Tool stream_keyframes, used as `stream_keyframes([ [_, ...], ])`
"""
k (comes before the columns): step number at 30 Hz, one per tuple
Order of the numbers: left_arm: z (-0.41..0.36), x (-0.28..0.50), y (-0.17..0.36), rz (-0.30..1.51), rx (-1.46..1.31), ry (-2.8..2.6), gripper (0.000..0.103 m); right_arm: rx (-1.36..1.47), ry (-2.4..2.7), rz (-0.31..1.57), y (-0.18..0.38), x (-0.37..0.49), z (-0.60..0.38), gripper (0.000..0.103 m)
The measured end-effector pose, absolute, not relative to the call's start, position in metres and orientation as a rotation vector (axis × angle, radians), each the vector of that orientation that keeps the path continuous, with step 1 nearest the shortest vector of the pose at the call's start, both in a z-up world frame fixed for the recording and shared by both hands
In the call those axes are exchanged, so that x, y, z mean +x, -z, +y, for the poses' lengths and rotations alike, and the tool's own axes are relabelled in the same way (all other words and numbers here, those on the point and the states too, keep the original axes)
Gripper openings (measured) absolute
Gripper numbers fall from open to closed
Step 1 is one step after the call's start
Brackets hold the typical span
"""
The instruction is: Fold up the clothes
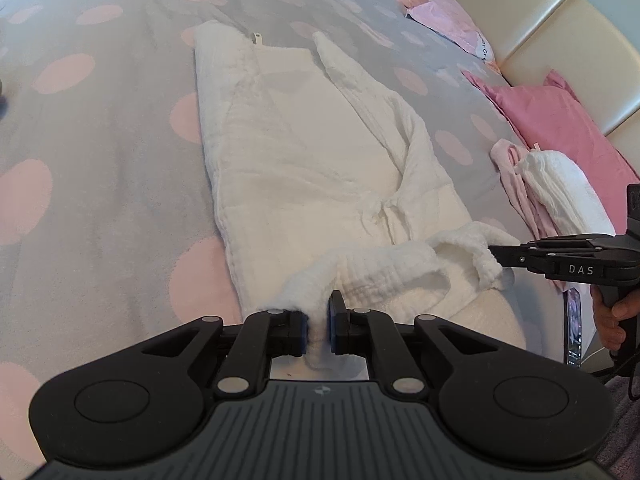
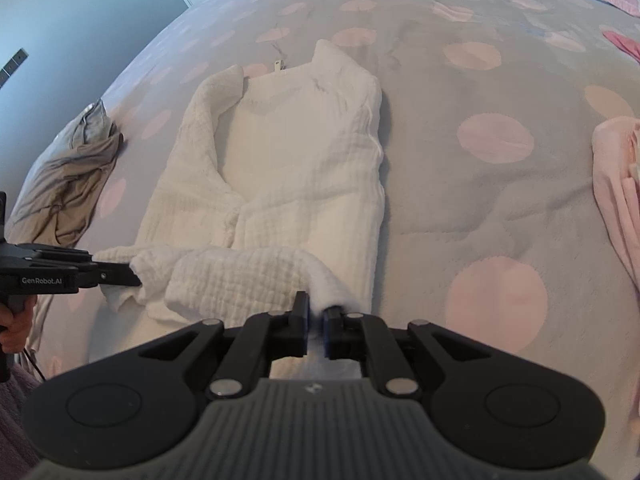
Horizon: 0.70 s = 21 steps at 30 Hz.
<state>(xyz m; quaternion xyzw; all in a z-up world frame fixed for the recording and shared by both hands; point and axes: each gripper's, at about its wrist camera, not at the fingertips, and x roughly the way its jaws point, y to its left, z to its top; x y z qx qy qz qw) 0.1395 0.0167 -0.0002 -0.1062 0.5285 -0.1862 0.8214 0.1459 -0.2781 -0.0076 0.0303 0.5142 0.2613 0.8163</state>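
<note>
White robe (image 1: 304, 152) hem pinched by both downward-angled tools.

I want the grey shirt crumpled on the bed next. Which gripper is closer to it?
Left. The left gripper pinches the white robe's hem just below the grey shirt. The right gripper holds the same hem farther along, away from it.

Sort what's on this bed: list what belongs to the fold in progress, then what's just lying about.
In the fold: white robe, its near edge pinched by the left gripper and the right gripper.

Lying about: folded pile, pink pillow, grey garment, pink bag.
</note>
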Motion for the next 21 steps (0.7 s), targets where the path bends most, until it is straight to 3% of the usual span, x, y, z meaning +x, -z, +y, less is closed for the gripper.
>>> stream_keyframes([
  [1, 0.016, 0.137, -0.003, 1.119, -0.216, 0.391, 0.014, 0.054, -0.551, 1.090, 0.005, 0.144, -0.277, 0.013],
  [3, 0.014, 0.130, -0.014, 1.090, -0.195, 0.378, 0.022, 0.026, -0.533, 1.070, -0.004, 0.139, -0.273, 0.027],
  [4, 0.013, 0.126, -0.019, 1.074, -0.186, 0.370, 0.031, 0.013, -0.520, 1.056, -0.009, 0.136, -0.271, 0.040],
  [6, 0.013, 0.115, -0.033, 1.019, -0.171, 0.353, 0.048, -0.009, -0.499, 1.026, -0.020, 0.129, -0.267, 0.043],
  [11, 0.006, 0.088, -0.063, 0.928, -0.123, 0.356, 0.048, -0.079, -0.476, 0.937, -0.047, 0.101, -0.257, 0.043],
  [15, -0.010, 0.070, -0.069, 0.922, -0.056, 0.417, 0.037, -0.164, -0.429, 0.843, -0.063, 0.070, -0.251, 0.043],
  [21, -0.029, 0.048, -0.054, 0.955, 0.069, 0.467, 0.036, -0.189, -0.568, 0.889, -0.054, 0.048, -0.248, 0.041],
])
